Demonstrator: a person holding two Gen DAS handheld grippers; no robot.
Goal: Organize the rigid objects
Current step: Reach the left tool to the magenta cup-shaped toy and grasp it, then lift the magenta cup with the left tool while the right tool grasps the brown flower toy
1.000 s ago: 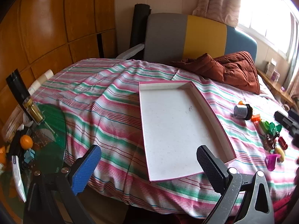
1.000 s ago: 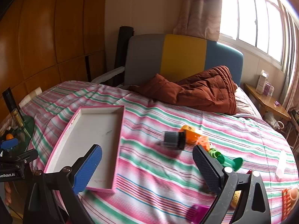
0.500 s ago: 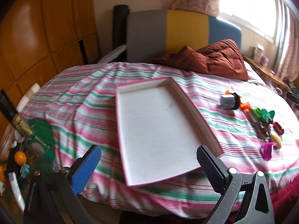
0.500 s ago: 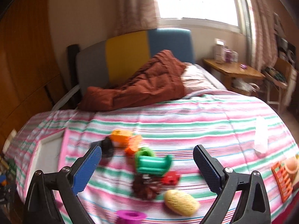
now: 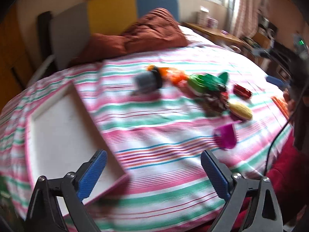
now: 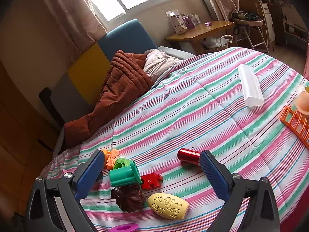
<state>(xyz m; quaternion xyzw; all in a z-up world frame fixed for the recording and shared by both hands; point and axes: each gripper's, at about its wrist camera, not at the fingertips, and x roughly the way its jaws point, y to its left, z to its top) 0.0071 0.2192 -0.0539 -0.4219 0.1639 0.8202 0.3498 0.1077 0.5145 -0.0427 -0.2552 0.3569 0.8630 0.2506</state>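
Two grippers are hovering in your hands over a striped bedspread point(image 6: 193, 104), which is covering the whole bed; a brown quilt point(image 6: 119, 89) is lying bunched at the headboard end. Toward the left in the left wrist view, a shallow pink-rimmed tray point(image 5: 58, 127) is resting on the bedspread with nothing visible in it, well apart from the toys. A white oblong case point(image 6: 250, 85) is lying alone far to the right, and an orange rack point(image 6: 295, 123) is sitting at the right edge. The toys are clustering near the foot of the bed: a green cylinder point(image 6: 124, 173) is lying beside a yellow patterned oval point(image 6: 168, 205), a dark brown flower-shaped piece point(image 6: 129, 197), a red puzzle piece point(image 6: 151, 180), some orange cubes point(image 6: 112, 157), a red spool point(image 6: 188, 155) and a magenta cup point(image 5: 226, 137); a grey cylinder point(image 5: 146, 82) is lying nearer the tray, blurred. You are holding the left gripper point(image 5: 153, 171) with jaws released and empty, though they have just been closing slightly; you are holding the right gripper point(image 6: 150, 171) spread wide above the toys, its pads gripping nothing.
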